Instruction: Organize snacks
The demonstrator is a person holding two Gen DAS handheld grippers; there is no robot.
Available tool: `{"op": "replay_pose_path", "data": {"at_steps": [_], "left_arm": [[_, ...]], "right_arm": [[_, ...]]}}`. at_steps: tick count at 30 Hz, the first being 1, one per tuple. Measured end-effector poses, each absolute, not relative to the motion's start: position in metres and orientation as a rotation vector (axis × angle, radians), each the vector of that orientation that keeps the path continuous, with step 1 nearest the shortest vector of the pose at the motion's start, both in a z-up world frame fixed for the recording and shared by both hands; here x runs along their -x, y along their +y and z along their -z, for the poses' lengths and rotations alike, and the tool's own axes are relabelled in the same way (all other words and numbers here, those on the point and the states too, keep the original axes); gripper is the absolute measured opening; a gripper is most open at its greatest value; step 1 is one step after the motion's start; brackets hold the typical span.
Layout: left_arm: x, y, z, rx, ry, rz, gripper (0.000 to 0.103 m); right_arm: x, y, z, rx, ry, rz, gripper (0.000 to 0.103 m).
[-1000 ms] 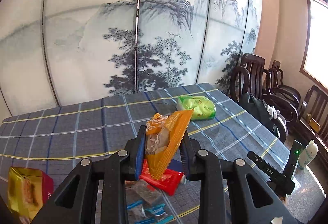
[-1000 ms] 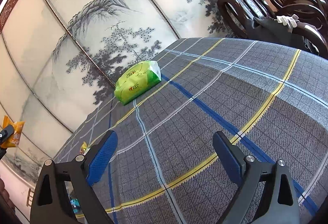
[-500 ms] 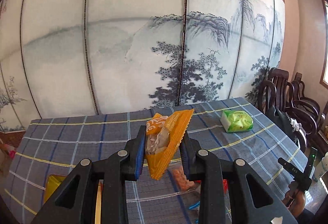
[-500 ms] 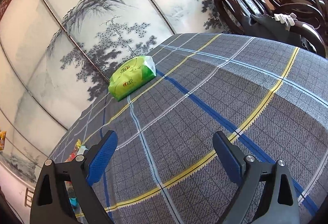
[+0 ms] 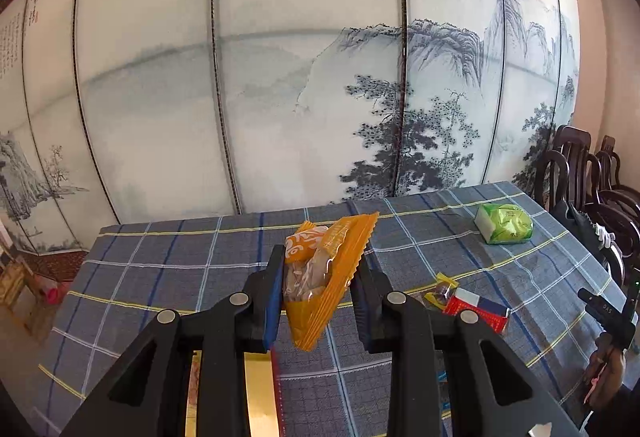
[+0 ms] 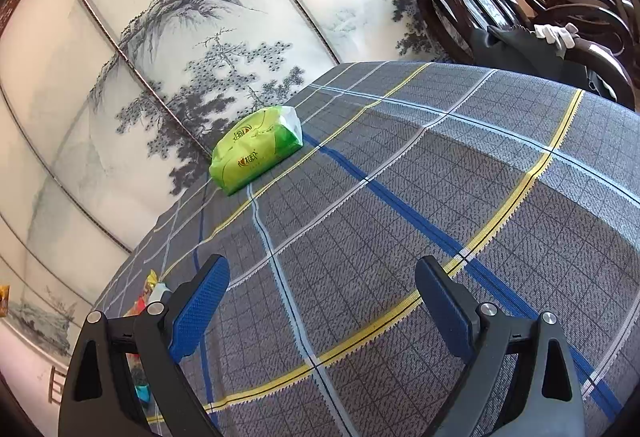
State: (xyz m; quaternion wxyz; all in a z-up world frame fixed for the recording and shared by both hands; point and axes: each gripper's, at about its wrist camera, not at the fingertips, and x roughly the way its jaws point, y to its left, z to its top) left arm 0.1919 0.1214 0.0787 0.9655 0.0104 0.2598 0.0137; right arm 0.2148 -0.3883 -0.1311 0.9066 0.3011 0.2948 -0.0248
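Observation:
My left gripper [image 5: 318,287] is shut on an orange snack packet [image 5: 326,277] and holds it well above the plaid tablecloth [image 5: 180,277]. Below it a gold and red box [image 5: 260,393] shows between the fingers. A red, white and blue packet [image 5: 478,311] and a small yellow-wrapped snack [image 5: 442,289] lie to its right. My right gripper [image 6: 322,303] is open and empty, low over the cloth [image 6: 400,237]. Small snacks [image 6: 154,287] lie beyond its left finger.
A green tissue pack [image 5: 505,223] lies at the table's far right; it also shows in the right wrist view [image 6: 256,151]. Dark wooden chairs [image 6: 520,5] stand past the table's right end. A painted folding screen [image 5: 320,77] stands behind the table.
My left gripper has risen and swung left with the orange packet, so the snack pile and the tissue pack have shifted right in its view. The right gripper has barely moved.

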Motion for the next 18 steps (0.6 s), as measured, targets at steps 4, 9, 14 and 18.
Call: {"op": "replay_pose_path", "data": {"at_steps": [4, 9, 14, 18], "left_arm": [[-0.186, 0.132, -0.068, -0.031, 0.551, -0.052, 0.026], [-0.179, 0.149, -0.051, -0.029, 0.587, -0.088, 0.026], [-0.169, 0.168, -0.04, -0.016, 0.608, -0.132, 0.026], [-0.163, 0.183, -0.034, -0.012, 0.622, -0.164, 0.026]], "right_arm": [[-0.215, -0.388, 0.131, -0.622, 0.608, 0.051, 0.094], [-0.215, -0.388, 0.131, -0.62, 0.611, 0.05, 0.094], [-0.216, -0.388, 0.131, -0.62, 0.609, 0.047, 0.094], [-0.216, -0.387, 0.132, -0.62, 0.608, 0.047, 0.094]]}}
